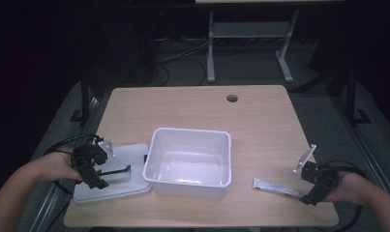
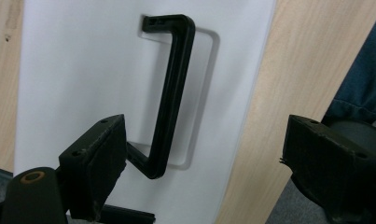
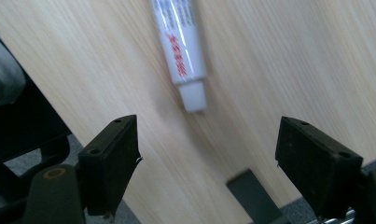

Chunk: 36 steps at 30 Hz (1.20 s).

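Note:
A white lid (image 1: 129, 157) lies flat at the table's left, its black handle (image 1: 119, 170) raised from a recess. My left gripper (image 1: 101, 169) is over the lid's left end, open. In the left gripper view the handle (image 2: 169, 93) runs up between the jaws, and my left gripper (image 2: 199, 168) holds nothing. A white tube (image 1: 275, 187) with red print lies at the table's right front. My right gripper (image 1: 303, 186) is just right of the tube, open. Its own view shows the tube (image 3: 181, 51) cap-first ahead of my right gripper (image 3: 206, 168), untouched.
An empty white bin (image 1: 151, 154) stands mid-table, its left wall against the lid. A round cable hole (image 1: 232, 98) sits near the table's far edge. The front table edge passes close under both grippers. A person's blue trouser leg (image 2: 363, 79) is beyond the lid.

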Tool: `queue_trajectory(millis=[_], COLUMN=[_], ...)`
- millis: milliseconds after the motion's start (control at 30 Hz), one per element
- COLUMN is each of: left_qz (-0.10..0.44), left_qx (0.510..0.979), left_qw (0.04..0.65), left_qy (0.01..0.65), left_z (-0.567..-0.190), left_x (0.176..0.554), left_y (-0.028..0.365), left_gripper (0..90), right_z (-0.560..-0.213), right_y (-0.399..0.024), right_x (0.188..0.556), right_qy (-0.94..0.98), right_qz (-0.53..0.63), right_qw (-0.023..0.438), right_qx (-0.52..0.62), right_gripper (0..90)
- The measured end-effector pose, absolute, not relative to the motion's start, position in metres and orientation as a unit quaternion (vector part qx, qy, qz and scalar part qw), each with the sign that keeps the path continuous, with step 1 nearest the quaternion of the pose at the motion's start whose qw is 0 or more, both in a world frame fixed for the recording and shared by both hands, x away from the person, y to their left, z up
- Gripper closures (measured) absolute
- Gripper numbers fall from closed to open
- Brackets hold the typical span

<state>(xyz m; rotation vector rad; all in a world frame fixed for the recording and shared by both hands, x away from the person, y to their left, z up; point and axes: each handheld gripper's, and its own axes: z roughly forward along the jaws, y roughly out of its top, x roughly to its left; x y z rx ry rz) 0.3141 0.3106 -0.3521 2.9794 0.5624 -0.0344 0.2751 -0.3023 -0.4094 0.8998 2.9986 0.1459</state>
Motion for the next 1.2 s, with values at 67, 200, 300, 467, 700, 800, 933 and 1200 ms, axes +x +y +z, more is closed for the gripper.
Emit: queue_trajectory(millis=[67,200,300,467,700,800,933,1200], left_qz=[-0.011,-0.012,-0.011,-0.010,-0.011,-0.010,-0.011,-0.015], left_qx=[0.982,0.982,0.982,0.981,0.982,0.982,0.981,0.982], left_qw=[0.054,0.052,0.055,0.057,0.055,0.054,0.056,0.055], left_qy=[0.183,0.181,0.181,0.185,0.182,0.181,0.184,0.182], left_z=[-0.352,-0.353,-0.353,-0.354,-0.354,-0.355,-0.356,-0.357], left_x=[0.314,0.314,0.314,0.314,0.314,0.314,0.314,0.315], left_y=[0.310,0.310,0.310,0.311,0.311,0.311,0.311,0.311], left_gripper=[13.6,13.6,13.6,13.6,13.6,13.6,13.6,13.6], right_z=[-0.408,-0.408,-0.410,-0.414,-0.424,-0.427,-0.430,-0.435], right_y=[-0.295,-0.284,-0.275,-0.265,-0.251,-0.246,-0.242,-0.240], right_x=[0.276,0.279,0.281,0.286,0.292,0.294,0.296,0.299], right_qy=[0.958,0.962,0.967,0.971,0.976,0.978,0.978,0.978], right_qz=[0.045,0.048,0.046,0.041,0.018,0.009,-0.003,-0.010], right_qw=[-0.001,-0.011,-0.010,-0.017,-0.022,-0.022,-0.022,-0.026], right_qx=[0.283,0.268,0.252,0.233,0.214,0.208,0.205,0.205], right_gripper=[22.5,27.8,32.7,36.1,43.0,47.2,51.9,56.3])
